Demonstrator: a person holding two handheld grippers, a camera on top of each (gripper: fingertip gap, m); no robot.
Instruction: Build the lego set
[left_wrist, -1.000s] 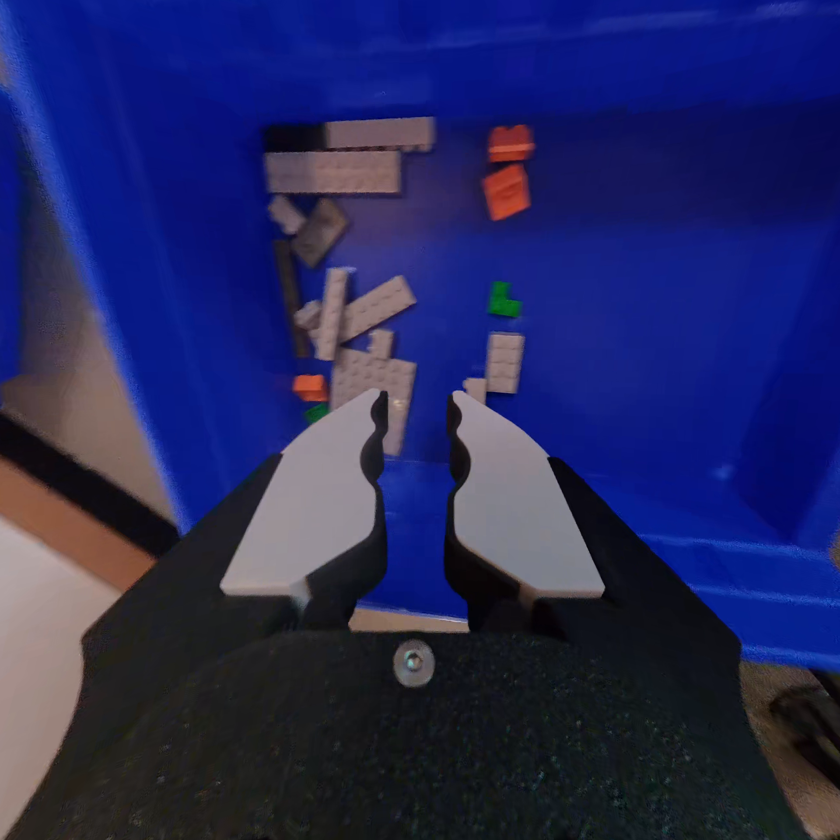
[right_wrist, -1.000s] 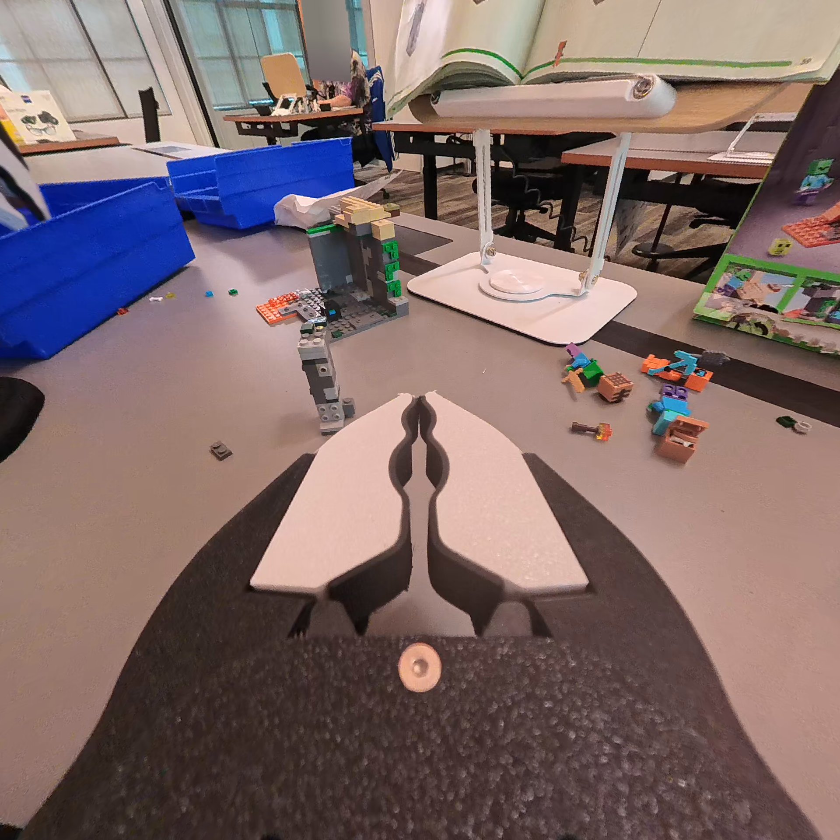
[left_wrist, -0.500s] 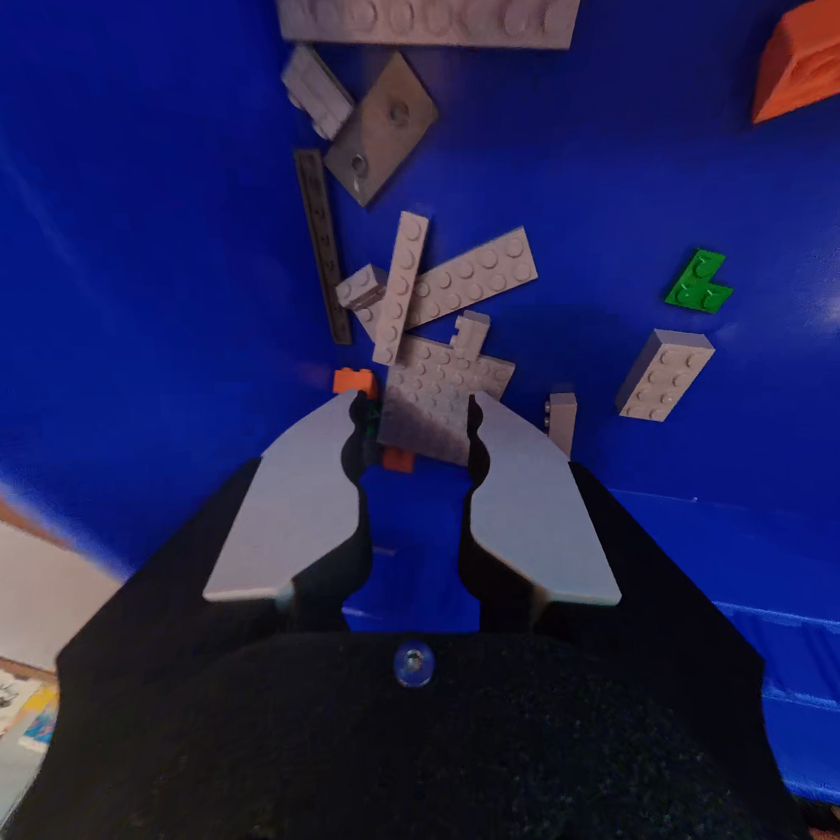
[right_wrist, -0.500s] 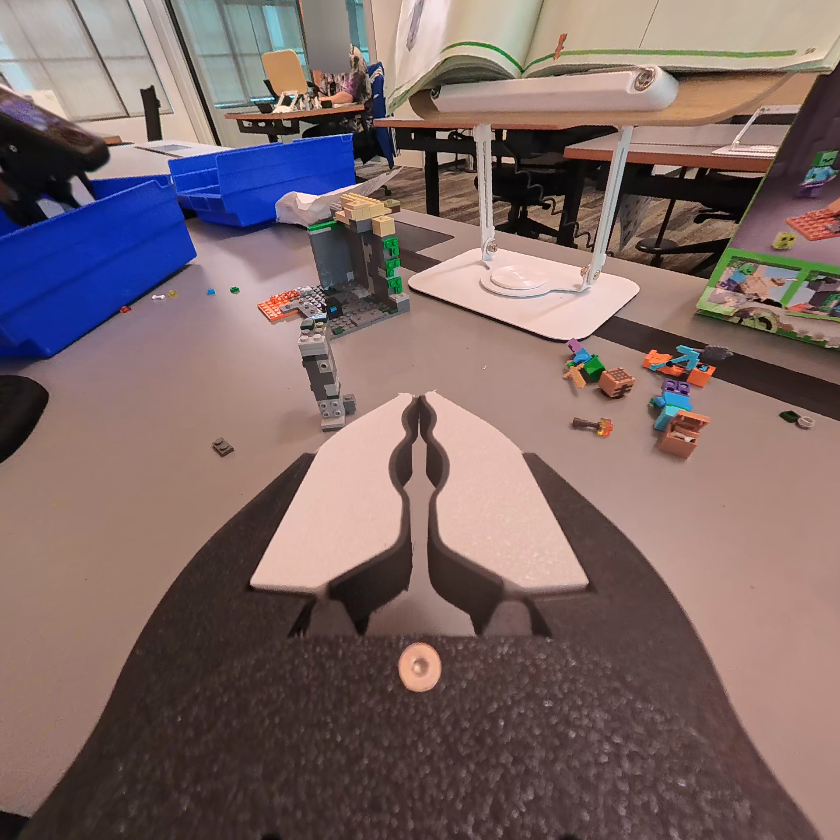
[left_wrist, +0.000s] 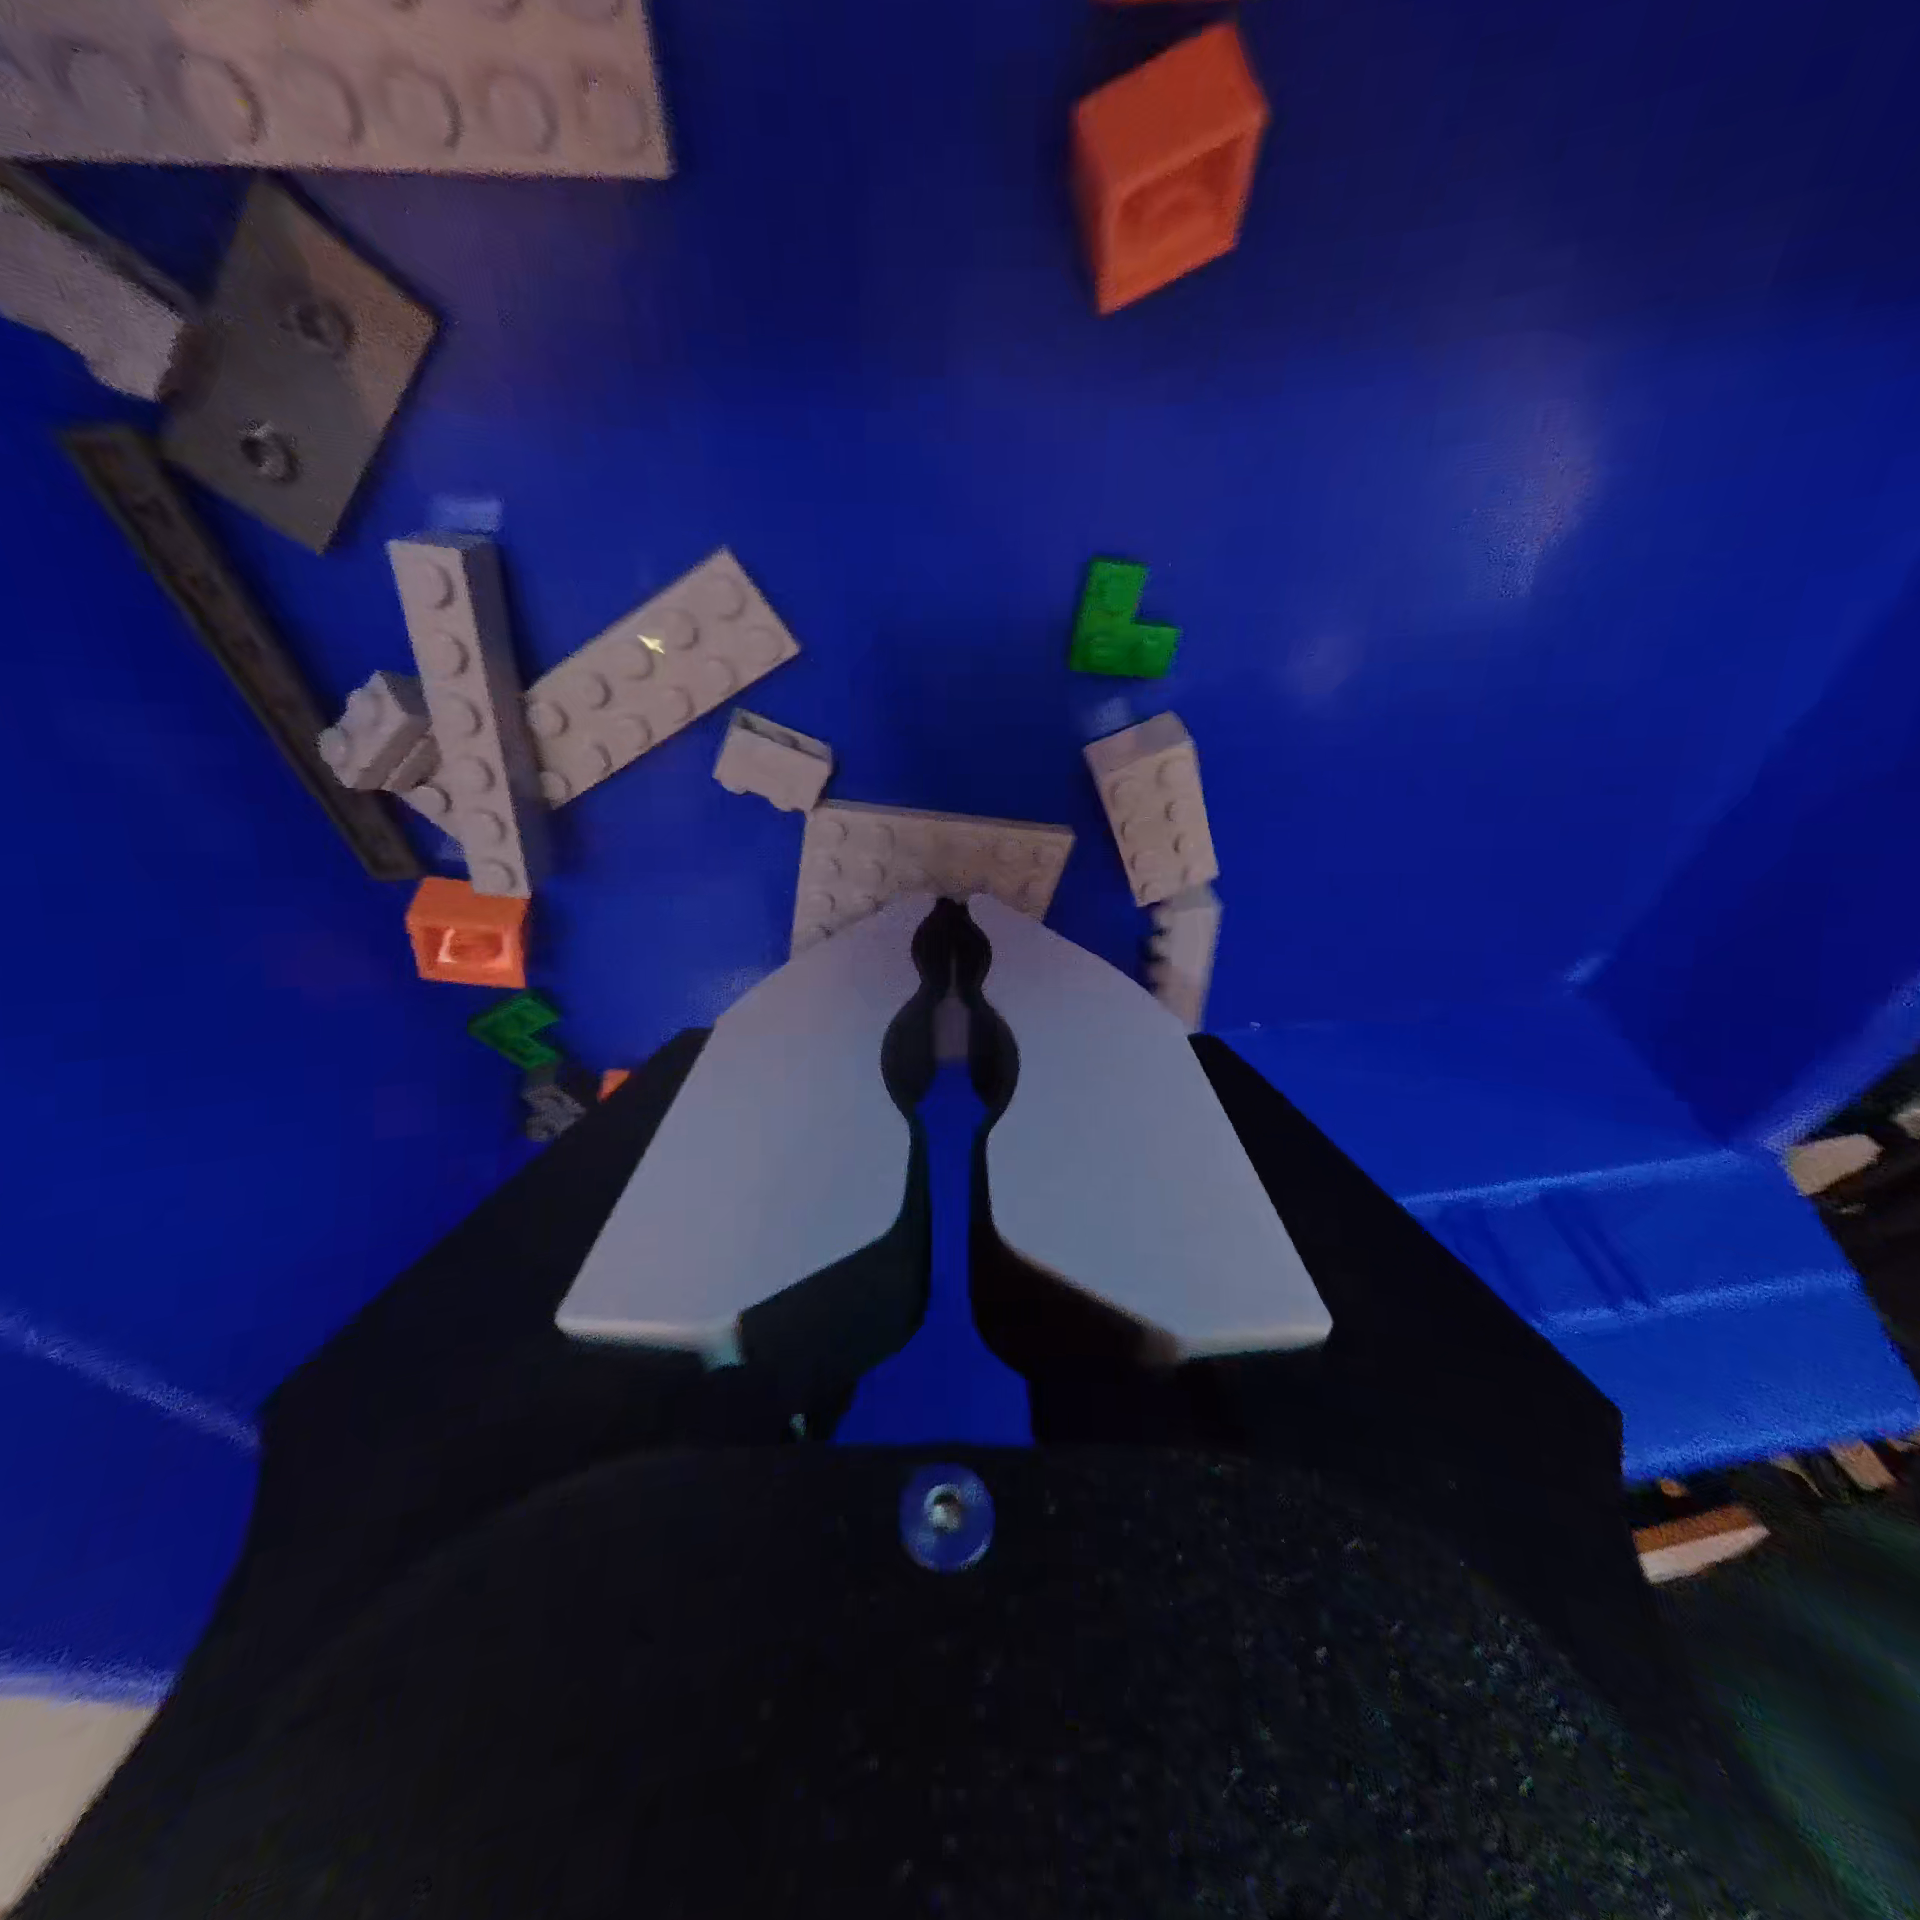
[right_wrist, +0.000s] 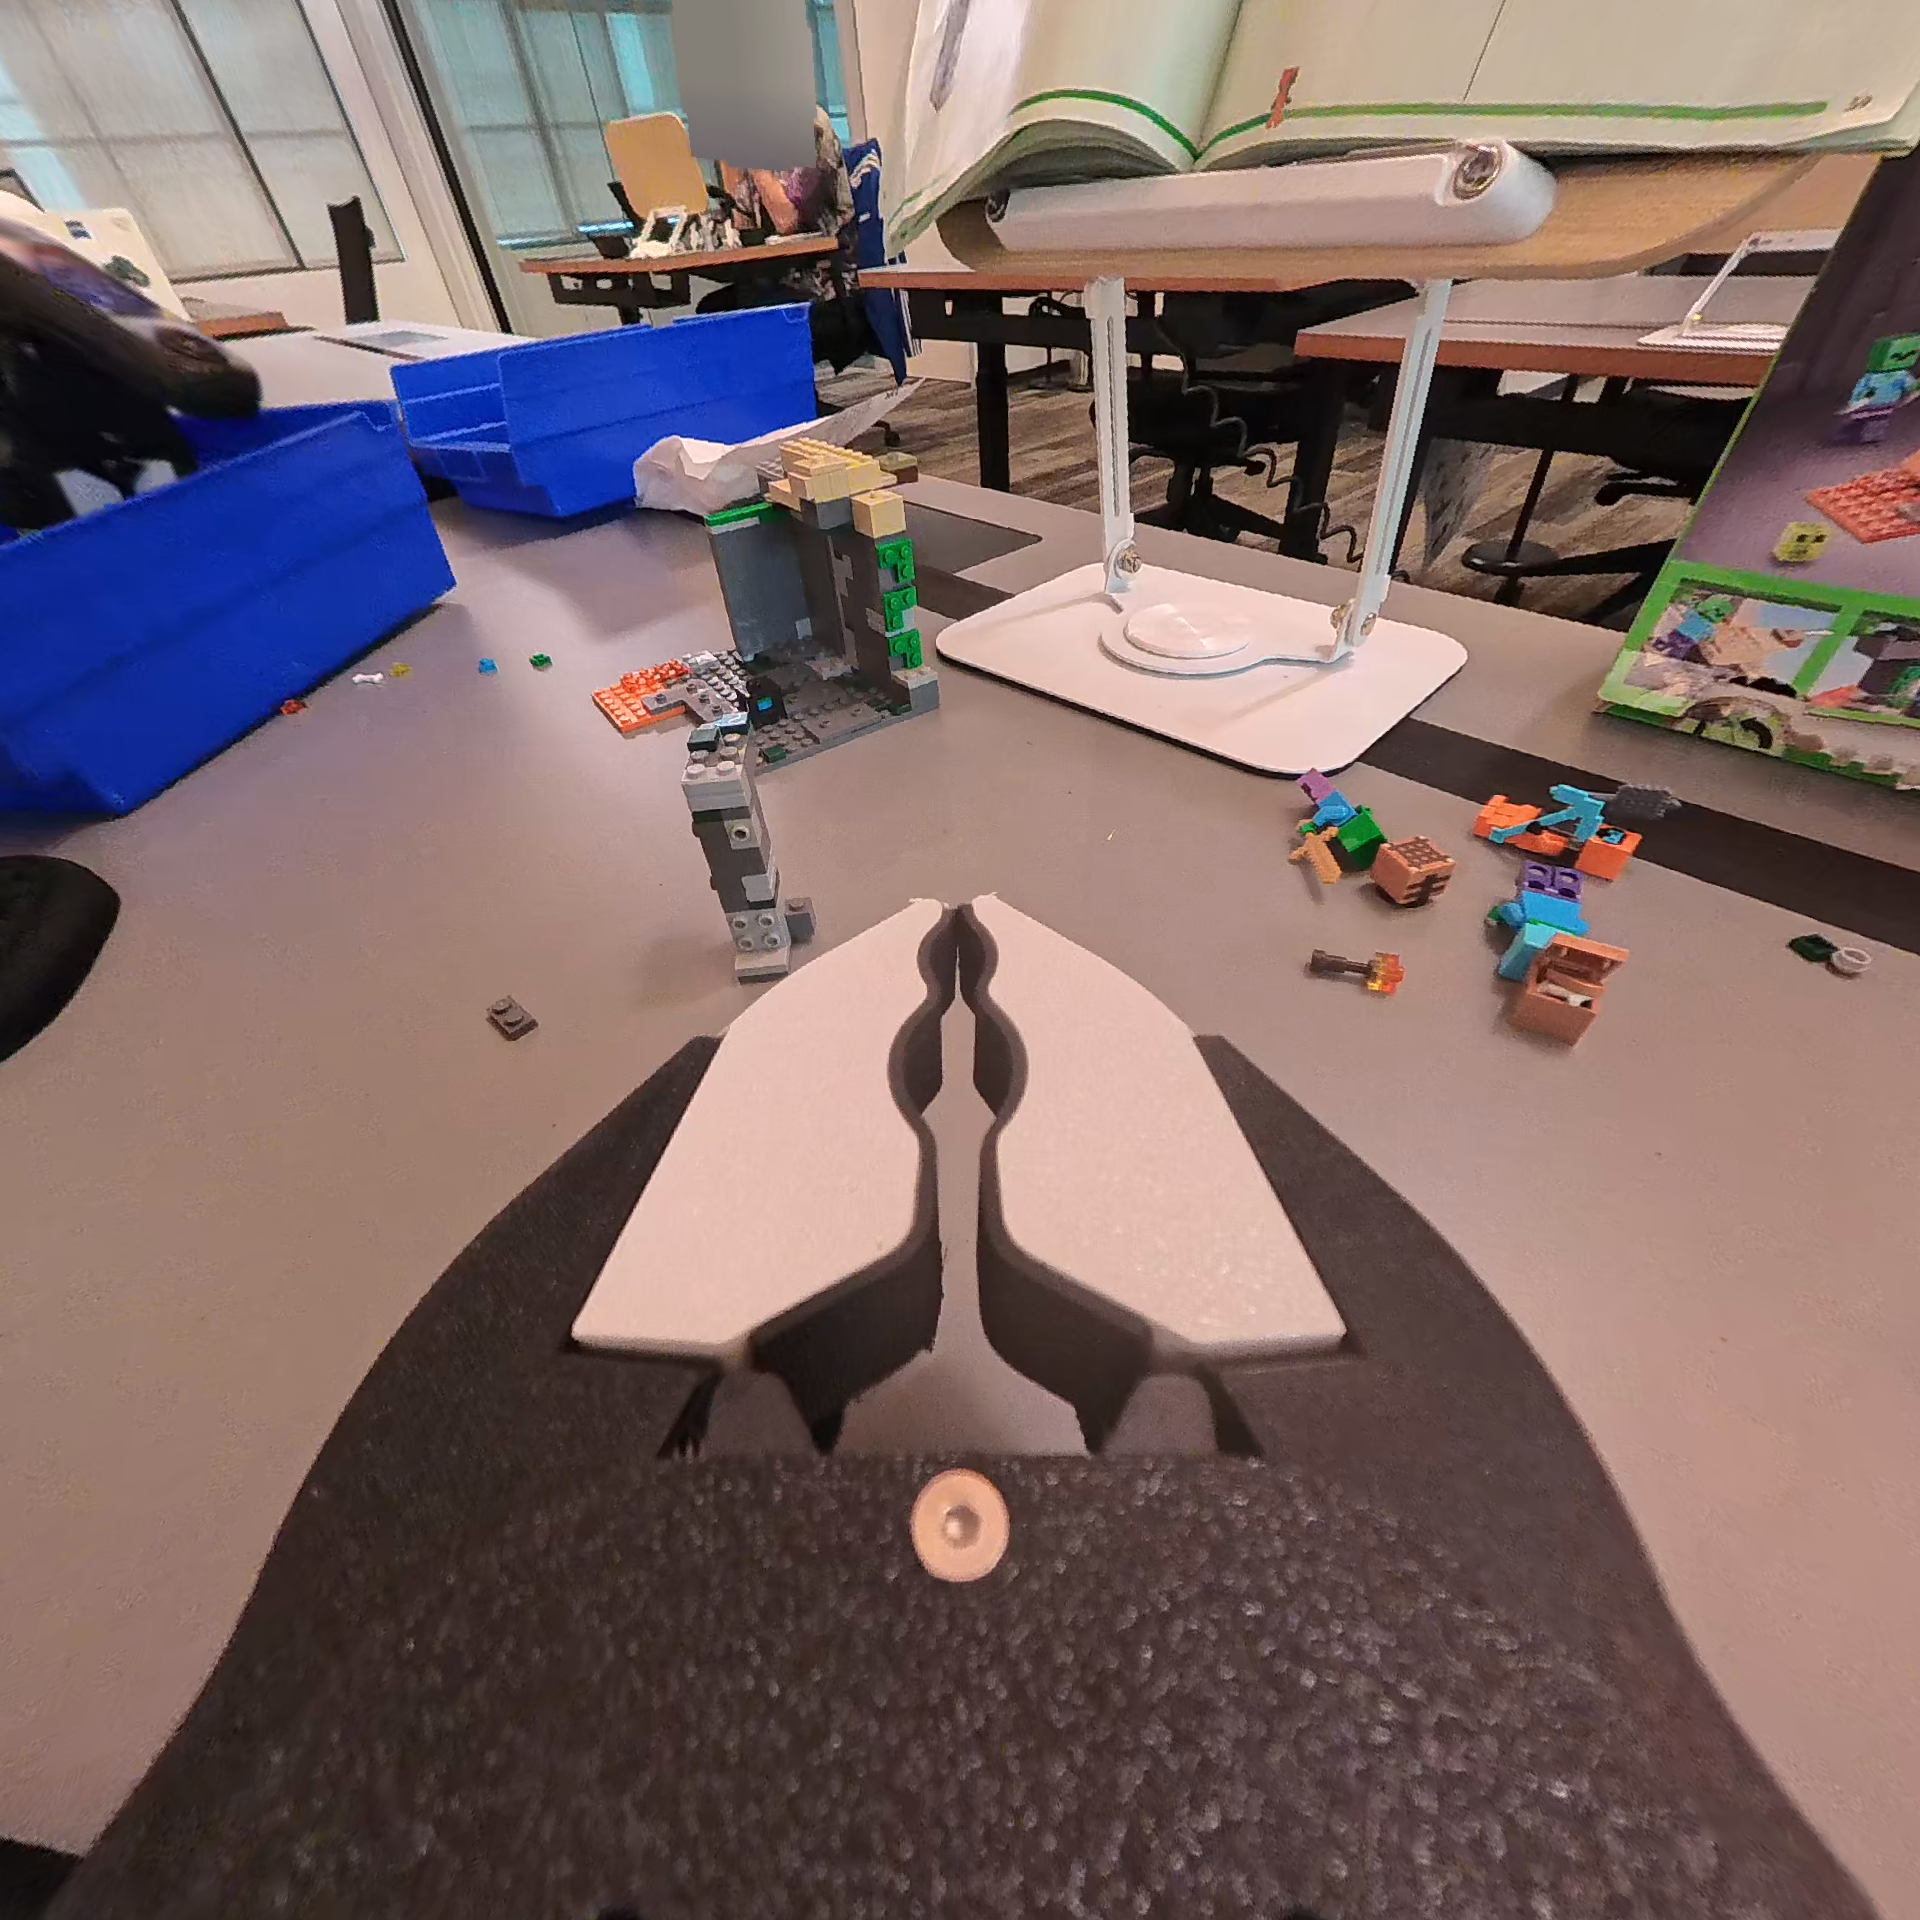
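Partway through, we are pinching a grey plate (left_wrist: 935, 857) in the left claw (left_wrist: 951, 914) inside the blue bin (left_wrist: 1455, 468); our right claw (right_wrist: 954, 909), pressed together and empty, is hovering over the surface (right_wrist: 312, 987) near the unfinished model (right_wrist: 821, 603), loose bricks remaining.

No text is legible; the lego box (right_wrist: 1787, 582) shows only printed pictures

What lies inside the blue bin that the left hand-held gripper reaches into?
Loose bricks lie in the blue bin: grey plates, orange bricks, a green corner piece. The left hand-held gripper pinches one grey plate, hiding its near part.
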